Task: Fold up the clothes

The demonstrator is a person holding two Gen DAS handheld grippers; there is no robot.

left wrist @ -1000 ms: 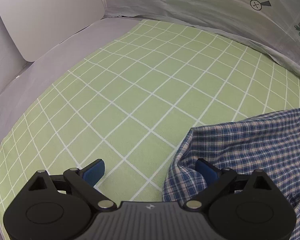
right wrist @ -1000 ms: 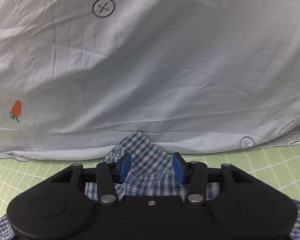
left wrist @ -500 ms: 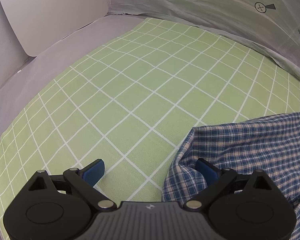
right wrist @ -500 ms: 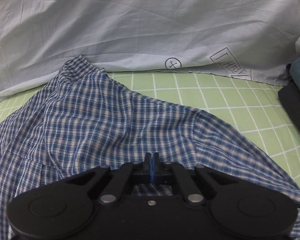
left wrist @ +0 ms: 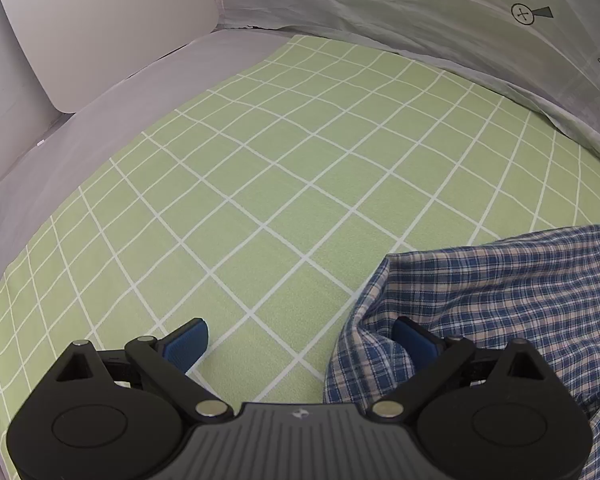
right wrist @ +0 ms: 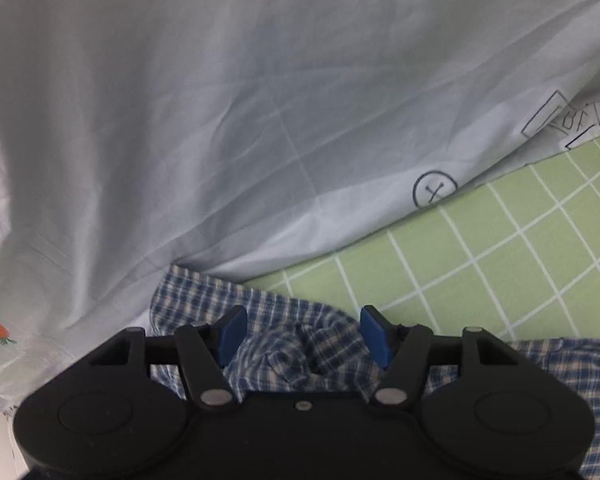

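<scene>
Green grid-patterned sheet point(left wrist: 284, 184) underneath, pale printed fabric point(right wrist: 228, 112) draped along the far side. Left gripper point(left wrist: 300, 338) spread wide, nothing pinched; right pad tucked against the folded edge of the blue plaid shirt point(left wrist: 500, 300), left pad over bare sheet. Right gripper point(right wrist: 302, 334) with jaws just opened, parted, rumpled plaid shirt point(right wrist: 300, 344) lying between the pads, not pressed. Shirt on the near right of the sheet, far corner touching the pale fabric. White panel point(left wrist: 100, 28) at far left.
</scene>
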